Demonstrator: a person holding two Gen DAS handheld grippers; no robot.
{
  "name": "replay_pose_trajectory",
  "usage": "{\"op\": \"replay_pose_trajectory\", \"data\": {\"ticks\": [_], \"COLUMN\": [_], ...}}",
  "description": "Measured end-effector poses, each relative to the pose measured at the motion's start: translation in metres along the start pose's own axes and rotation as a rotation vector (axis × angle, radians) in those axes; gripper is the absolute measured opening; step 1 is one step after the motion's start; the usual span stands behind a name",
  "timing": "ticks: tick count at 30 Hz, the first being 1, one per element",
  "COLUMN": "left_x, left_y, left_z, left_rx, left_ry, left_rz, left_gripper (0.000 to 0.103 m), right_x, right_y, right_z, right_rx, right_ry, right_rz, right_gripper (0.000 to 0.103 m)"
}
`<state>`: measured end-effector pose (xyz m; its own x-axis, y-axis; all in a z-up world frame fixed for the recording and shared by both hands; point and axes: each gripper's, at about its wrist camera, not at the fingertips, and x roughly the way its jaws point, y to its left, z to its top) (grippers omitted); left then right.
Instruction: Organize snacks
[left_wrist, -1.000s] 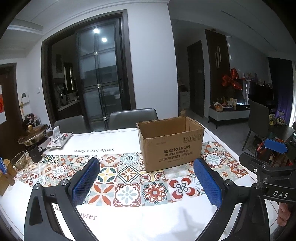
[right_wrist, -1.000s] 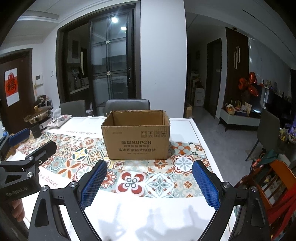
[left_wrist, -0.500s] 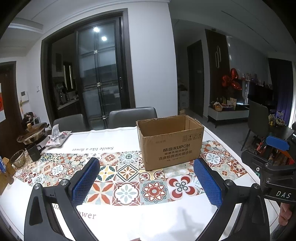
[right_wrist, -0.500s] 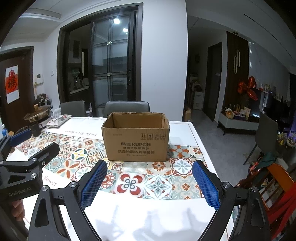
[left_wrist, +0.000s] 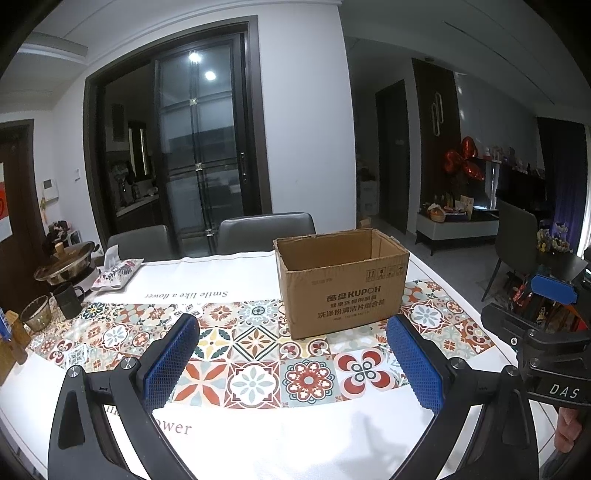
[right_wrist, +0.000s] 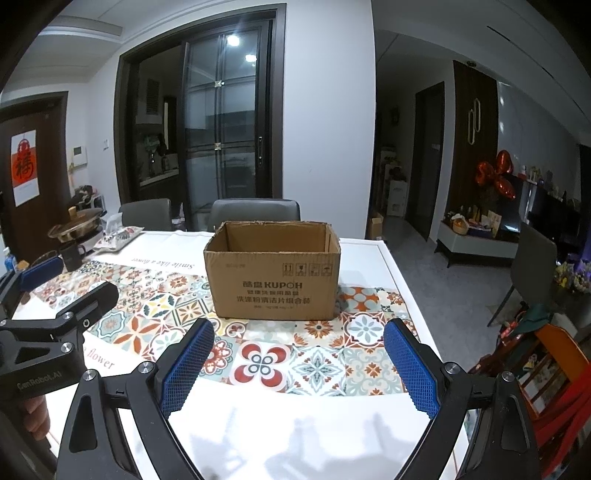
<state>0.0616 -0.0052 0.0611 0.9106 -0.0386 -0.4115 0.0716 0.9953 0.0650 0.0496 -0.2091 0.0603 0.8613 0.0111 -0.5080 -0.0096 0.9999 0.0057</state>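
Left claw (left_wrist: 291, 354) wide, holding nothing. Right claw (right_wrist: 295, 356) wide too, also holding nothing. Both above the table (left_wrist: 295, 435), side by side. Brown box (right_wrist: 273, 269) open on the tile cloth (right_wrist: 258, 365), just ahead of both claws.

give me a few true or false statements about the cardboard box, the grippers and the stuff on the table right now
1. The brown cardboard box stands open at the top. True.
2. The left gripper is shut on a snack. False: its blue-padded jaws are spread wide and hold nothing.
3. The right gripper is open. True.
4. The box sits on bare white cloth. False: it rests on the patterned tile-print runner.
5. A black mug stands at the table's left end. True.
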Motion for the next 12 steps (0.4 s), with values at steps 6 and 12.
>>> {"op": "replay_pose_trajectory", "data": {"ticks": [6,12], "left_x": [0.0025,0.0057], "left_y": [0.0004,0.0013], "left_z": [-0.0015,-0.004], "left_rx": [-0.003,-0.005], "left_ry": [0.01,0.013], "left_rz": [-0.003,0.001], "left_gripper": [0.103,0.103], "right_x": [0.0016,0.0068], "right_y": [0.0006,0.0001], "right_z": [-0.0014,-0.0038], "right_rx": [0.001,0.007], "right_ry": [0.007,0.021], "right_rz": [0.002,0.006], "right_gripper": [0.094,0.094]}}
